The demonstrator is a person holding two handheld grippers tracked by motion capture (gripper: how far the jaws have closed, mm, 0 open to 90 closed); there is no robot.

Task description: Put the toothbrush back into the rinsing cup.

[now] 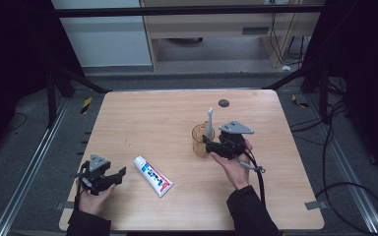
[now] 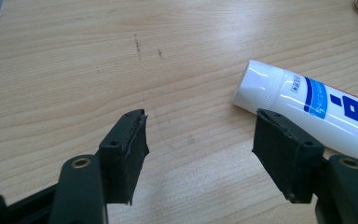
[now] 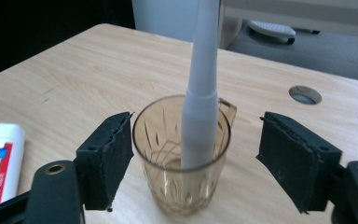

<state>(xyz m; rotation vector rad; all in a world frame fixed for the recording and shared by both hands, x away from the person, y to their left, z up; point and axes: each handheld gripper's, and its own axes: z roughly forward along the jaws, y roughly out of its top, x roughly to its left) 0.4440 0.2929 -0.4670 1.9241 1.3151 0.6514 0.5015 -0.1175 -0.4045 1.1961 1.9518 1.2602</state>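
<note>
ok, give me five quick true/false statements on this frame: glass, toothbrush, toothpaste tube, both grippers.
1. The grey-white toothbrush handle stands inside the amber cut-glass tumbler. True.
2. The right gripper is clamped on the tumbler. False: its jaws stand open, clear of the glass on either side.
3. The white toothpaste tube with blue and red print lies flat on the wooden table. True.
4. The left gripper holds the tube. False: its jaws are open with bare table between them; the tube lies beside it.
5. The tube is in the tumbler. False: it lies apart from it.
</note>
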